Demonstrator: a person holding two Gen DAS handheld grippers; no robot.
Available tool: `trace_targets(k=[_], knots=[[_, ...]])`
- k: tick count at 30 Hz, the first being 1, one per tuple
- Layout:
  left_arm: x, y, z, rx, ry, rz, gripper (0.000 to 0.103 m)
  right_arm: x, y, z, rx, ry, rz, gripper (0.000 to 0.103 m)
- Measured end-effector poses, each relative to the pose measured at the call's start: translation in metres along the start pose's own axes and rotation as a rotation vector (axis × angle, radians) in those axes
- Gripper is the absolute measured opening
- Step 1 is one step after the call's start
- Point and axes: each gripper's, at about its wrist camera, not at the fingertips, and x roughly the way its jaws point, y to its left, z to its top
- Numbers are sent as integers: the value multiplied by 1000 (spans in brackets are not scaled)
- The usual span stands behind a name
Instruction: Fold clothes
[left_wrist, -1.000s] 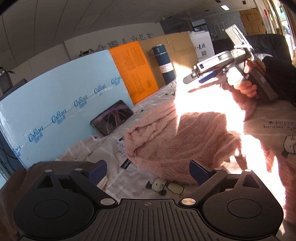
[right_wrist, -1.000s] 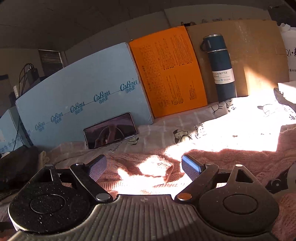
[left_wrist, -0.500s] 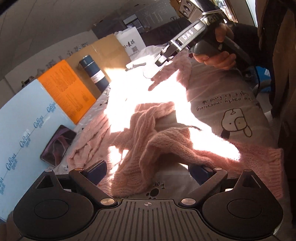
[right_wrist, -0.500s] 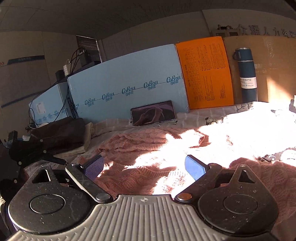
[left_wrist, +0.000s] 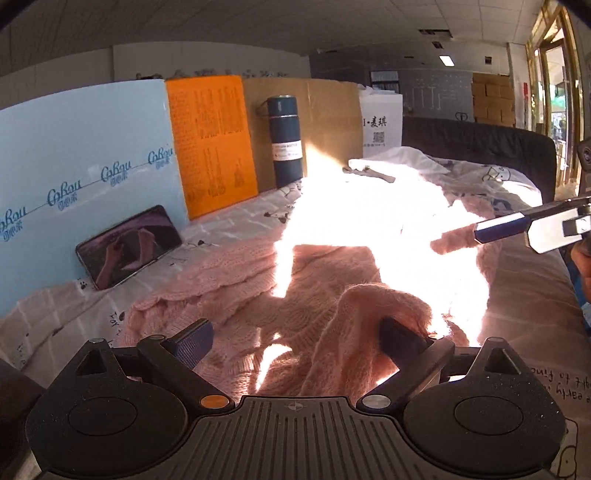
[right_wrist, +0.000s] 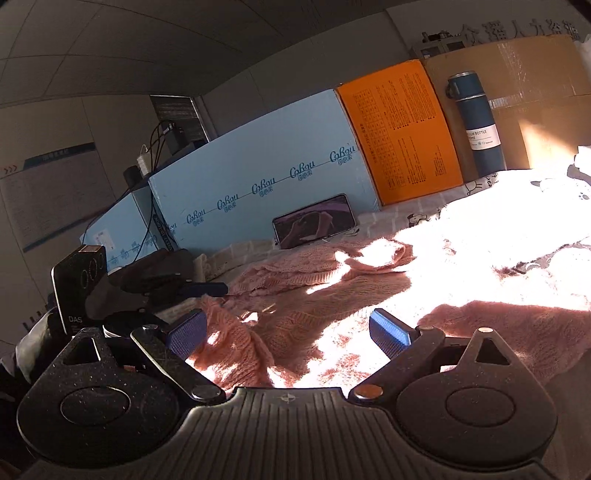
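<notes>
We see a pink sweater (left_wrist: 258, 280) spread over a cartoon-print sheet (left_wrist: 236, 218), lying under and ahead of both sets of fingers. Left gripper (left_wrist: 295, 339): fingers apart, a raised fold of sweater bunched over the right finger (left_wrist: 402, 339), the left finger bare. We cannot tell if that fold is pinched, since the gap is wide. Right gripper (right_wrist: 288, 332): fingers apart, nothing between them, sweater just below and past the tips.

Beyond the left fingers, a row stands at the back: light blue board (left_wrist: 85, 162), orange board (left_wrist: 214, 144), dark blue bottle (left_wrist: 284, 140) in front of brown cardboard (left_wrist: 328, 114), white box (left_wrist: 382, 125) to the right. A phone (left_wrist: 129, 245) leans on the blue board, its screen lit. A harsh sun patch (left_wrist: 369, 218) washes out the middle of the sweater, so detail there is lost.

Left view only: the other gripper's finger (left_wrist: 502, 229) comes in from the right edge with a pink sweater end touching its tip; white cloth (left_wrist: 399, 158) and a dark headboard (left_wrist: 480, 140) lie far right.

Right view only: left of its fingers we see a black device marked DAS (right_wrist: 77, 284), a dark heap (right_wrist: 147, 277), cables (right_wrist: 155, 147) and a second blue box (right_wrist: 118, 225).
</notes>
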Motion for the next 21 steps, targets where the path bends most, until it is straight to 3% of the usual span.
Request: trace_targets(k=[5,12,14,18,20,21], knots=[[16,14,5,-117,46,1,101,4,29,-7,-126,69,133,95],[20,18,-5,-141,44,7,102,41,81,-23,-362,250,285,95],[19,19,-6,-147,39,0,102,55,90,-27,-415,302,283,95],[16,22,-7,-157,22,-10,102,77,87,-33,-465,382,189,88],[13,22,-8,-159,4,-12,102,82,81,-32,-448,401,163,80],[11,22,-8,-160,-6,-12,102,83,77,-31,-443,404,146,70]])
